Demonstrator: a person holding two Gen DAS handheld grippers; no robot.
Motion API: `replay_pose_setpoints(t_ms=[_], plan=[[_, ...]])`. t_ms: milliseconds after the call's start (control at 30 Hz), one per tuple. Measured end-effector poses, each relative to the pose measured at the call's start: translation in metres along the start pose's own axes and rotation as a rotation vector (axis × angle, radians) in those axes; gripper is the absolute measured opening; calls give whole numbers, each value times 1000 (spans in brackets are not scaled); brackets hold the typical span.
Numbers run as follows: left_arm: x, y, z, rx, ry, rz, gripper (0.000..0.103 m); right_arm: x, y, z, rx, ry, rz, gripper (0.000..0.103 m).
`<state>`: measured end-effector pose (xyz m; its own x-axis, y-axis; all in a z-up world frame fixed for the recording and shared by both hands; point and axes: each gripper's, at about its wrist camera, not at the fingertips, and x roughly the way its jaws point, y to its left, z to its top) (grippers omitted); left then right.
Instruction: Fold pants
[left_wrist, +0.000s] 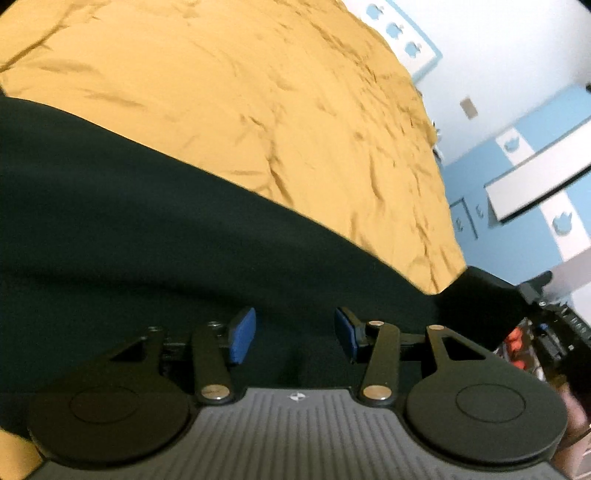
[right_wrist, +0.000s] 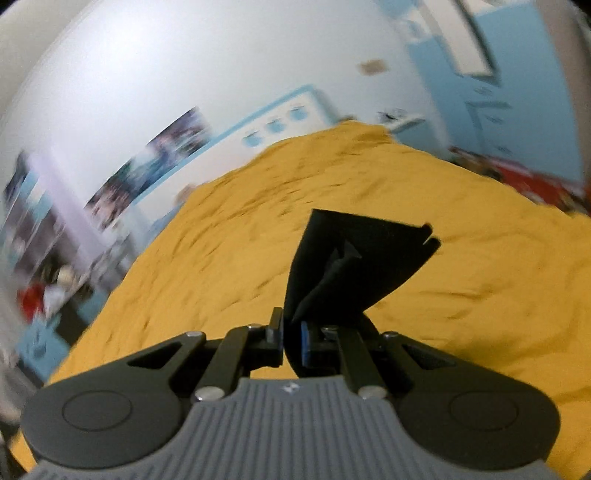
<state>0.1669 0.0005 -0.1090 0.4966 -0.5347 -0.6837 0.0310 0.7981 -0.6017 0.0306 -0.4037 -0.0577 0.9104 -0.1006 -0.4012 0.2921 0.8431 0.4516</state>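
Observation:
The black pants (left_wrist: 155, 229) lie spread across the mustard-yellow bed cover (left_wrist: 236, 96) and fill the lower left of the left wrist view. My left gripper (left_wrist: 294, 334) is open just above the dark cloth, its blue pads (left_wrist: 242, 334) apart with nothing between them. In the right wrist view my right gripper (right_wrist: 291, 341) is shut on an edge of the black pants (right_wrist: 351, 266). The held cloth rises from the jaws in a loose fold and stands above the yellow cover (right_wrist: 207, 266).
The bed's far edge meets white and blue walls with pictures (right_wrist: 162, 155). A white board (left_wrist: 539, 181) hangs on the wall at the right. Dark clutter with red items (left_wrist: 535, 332) stands beside the bed's right edge.

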Motion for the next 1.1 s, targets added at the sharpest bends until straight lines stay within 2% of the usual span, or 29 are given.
replay_pose_setpoints(t_ms=[167,333,500,567,667,733,867,1000,1100], plan=[[-24,17,11,-38,-47,-20,55,19,68,-27,-164,69,86,4],[-31,40,16,-111,-50,-31,55,57,120,-82,-385,276,113,4],[-29,51,14,-147,-41,-34,55,82,134,-141,-582,443,98,4],[-27,49,15,-144,-35,-40,55,82,134,-153,-640,450,95,6],[-22,44,16,-132,-23,-46,55,84,126,-153,-628,463,131,19],[-13,38,18,-129,-7,-55,55,85,126,-148,-622,460,160,40],[7,21,16,-102,46,-82,58,69,121,-141,-581,424,202,41],[21,11,11,-91,84,-84,58,46,96,-128,-491,375,180,41],[31,10,8,-135,89,-123,70,38,73,-114,-439,327,131,41]])
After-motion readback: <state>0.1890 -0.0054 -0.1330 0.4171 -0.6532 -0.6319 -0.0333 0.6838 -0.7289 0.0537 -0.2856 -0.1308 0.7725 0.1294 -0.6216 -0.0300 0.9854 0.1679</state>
